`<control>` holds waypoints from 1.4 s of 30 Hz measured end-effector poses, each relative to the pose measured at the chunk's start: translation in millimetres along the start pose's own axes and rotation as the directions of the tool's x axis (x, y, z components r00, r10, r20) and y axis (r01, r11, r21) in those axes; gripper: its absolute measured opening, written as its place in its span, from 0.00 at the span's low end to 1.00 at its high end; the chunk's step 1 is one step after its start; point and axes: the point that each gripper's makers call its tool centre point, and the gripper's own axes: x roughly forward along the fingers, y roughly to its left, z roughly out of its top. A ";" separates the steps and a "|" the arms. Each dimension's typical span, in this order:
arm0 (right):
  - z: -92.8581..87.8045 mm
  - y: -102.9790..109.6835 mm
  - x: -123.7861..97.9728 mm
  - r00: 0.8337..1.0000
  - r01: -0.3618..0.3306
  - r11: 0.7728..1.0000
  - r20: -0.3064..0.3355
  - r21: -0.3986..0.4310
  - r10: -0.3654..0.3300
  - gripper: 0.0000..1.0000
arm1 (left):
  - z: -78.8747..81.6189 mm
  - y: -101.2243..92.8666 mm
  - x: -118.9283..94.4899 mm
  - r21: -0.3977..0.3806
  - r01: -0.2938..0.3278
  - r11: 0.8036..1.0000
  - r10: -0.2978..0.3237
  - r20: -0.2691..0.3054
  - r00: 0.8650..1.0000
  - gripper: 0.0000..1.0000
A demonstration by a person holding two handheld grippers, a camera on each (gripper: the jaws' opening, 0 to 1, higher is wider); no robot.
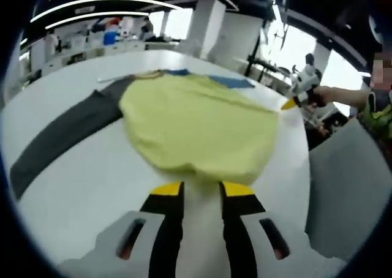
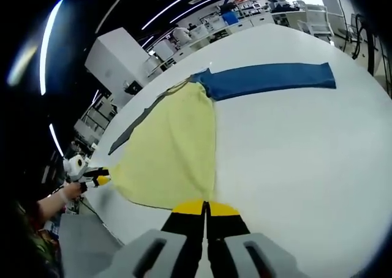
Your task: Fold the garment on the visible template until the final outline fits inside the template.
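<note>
Left gripper view, read from its left edge: a dark grey strip (image 1: 61, 134) lies diagonally across the white table (image 1: 92, 192), and a yellow garment (image 1: 196, 128) covers the centre, its near hem just above the left gripper (image 1: 202, 189). That gripper's yellow-tipped jaws rise from the bottom with a clear gap between them, empty, their tips close to the hem (touching or not, I cannot tell). A blue strip (image 1: 233, 81) shows past the garment's far edge. At the right, a person's hand (image 1: 321, 95) holds the right gripper (image 1: 289, 104) at the garment's corner.

Right gripper view: at the lower left, a hand (image 2: 68, 191) on an outstretched forearm holds the left gripper (image 2: 103, 180) level at the garment's corner. The yellow garment (image 2: 171, 152) spreads over the centre-left. At bottom centre the right gripper (image 2: 206, 207) has its jaws pressed together at the garment's near edge; whether cloth is pinched I cannot tell. The blue strip (image 2: 269, 79) runs toward the upper right.
</note>
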 end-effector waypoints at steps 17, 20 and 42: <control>-6.3 1.7 22.4 0.999 -0.013 1.000 -0.036 -0.017 0.012 0.01 | -9.7 11.0 -1.4 -0.046 0.010 0.999 -0.009 0.014 1.000 0.01; -6.6 3.3 24.1 0.999 -0.015 1.000 -0.033 -0.012 0.014 0.00 | -10.5 10.0 -3.5 -0.082 0.004 0.997 -0.003 0.020 1.000 0.01; -9.4 1.5 18.1 0.999 0.005 1.000 -0.042 -0.011 -0.006 0.00 | -30.7 5.6 -22.3 -0.310 0.024 0.950 -0.055 -0.092 0.994 0.00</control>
